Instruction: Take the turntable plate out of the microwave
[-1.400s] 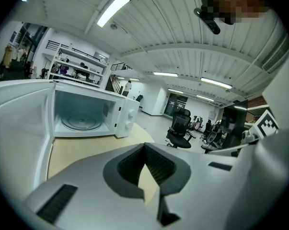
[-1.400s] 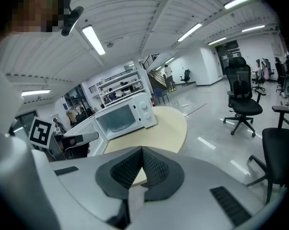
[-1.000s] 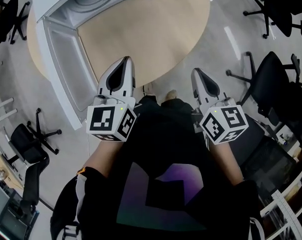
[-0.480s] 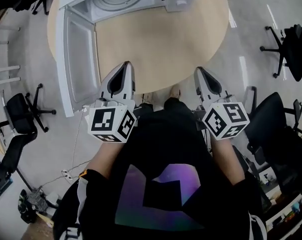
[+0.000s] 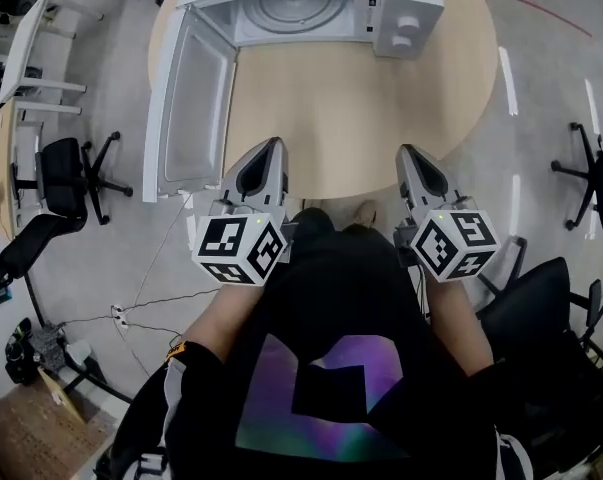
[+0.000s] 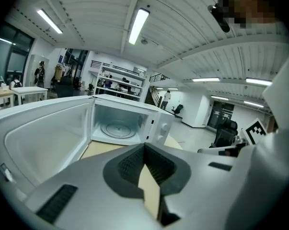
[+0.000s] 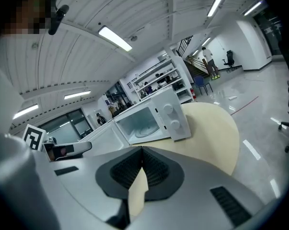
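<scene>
The white microwave (image 5: pixel 406 23) stands at the far side of the round table with its door (image 5: pixel 193 103) swung wide open to the left. The glass turntable plate (image 5: pixel 296 10) lies flat inside the cavity. In the left gripper view the plate (image 6: pixel 118 128) shows straight ahead in the microwave (image 6: pixel 156 126). In the right gripper view the plate (image 7: pixel 144 132) lies ahead and slightly left. My left gripper (image 5: pixel 271 148) and right gripper (image 5: pixel 411 155) hover side by side over the table's near edge, well short of the microwave. Both are shut and empty.
The round wooden table (image 5: pixel 381 118) is bare between the grippers and the microwave. Office chairs (image 5: pixel 66 183) stand on the floor at left and another chair (image 5: pixel 541 308) at right. A cable with a power strip (image 5: pixel 119 318) lies on the floor at left.
The head view has swung round, so the microwave has shifted from the upper left to top centre, now facing me squarely. Both grippers stay shut at the table's near edge.
</scene>
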`<state>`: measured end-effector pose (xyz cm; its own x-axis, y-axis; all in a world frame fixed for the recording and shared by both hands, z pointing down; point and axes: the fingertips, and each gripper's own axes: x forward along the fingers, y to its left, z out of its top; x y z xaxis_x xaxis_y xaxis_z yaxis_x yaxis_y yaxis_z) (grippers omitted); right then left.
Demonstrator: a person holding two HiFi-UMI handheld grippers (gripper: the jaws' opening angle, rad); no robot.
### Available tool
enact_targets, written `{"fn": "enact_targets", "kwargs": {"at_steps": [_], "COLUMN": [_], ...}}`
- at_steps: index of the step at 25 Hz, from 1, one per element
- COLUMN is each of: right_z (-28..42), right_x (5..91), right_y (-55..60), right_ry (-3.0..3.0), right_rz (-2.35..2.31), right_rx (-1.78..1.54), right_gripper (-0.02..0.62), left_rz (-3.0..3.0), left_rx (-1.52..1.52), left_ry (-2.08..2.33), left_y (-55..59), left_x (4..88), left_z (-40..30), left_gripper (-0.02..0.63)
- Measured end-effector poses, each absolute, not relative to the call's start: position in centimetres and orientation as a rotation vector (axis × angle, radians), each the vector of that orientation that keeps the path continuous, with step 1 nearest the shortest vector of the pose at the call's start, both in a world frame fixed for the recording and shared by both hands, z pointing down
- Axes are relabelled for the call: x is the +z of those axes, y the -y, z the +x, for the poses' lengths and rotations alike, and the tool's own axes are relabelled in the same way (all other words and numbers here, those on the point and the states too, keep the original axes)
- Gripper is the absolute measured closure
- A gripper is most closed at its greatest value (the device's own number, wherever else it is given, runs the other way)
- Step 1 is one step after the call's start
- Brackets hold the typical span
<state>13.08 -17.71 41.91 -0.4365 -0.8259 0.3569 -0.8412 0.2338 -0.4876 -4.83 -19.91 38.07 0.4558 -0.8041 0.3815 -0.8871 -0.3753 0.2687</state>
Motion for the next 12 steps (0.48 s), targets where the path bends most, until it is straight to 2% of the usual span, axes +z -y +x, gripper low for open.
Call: {"fn": "enact_targets", "kwargs": {"at_steps": [12], "right_z": [10.3], "right_x": [40.8], "right_y": [22.0], "right_ry": [2.42], "right_rz": [1.628], "right_rx": [0.98], "right_gripper": [0.578], "left_rz": [2.13], "left_rx": [0.159], "left_ry": [1.339], "left_y": [26.9], "left_x": [41.0], "left_z": [-6.7], "left_gripper": [0.558]}}
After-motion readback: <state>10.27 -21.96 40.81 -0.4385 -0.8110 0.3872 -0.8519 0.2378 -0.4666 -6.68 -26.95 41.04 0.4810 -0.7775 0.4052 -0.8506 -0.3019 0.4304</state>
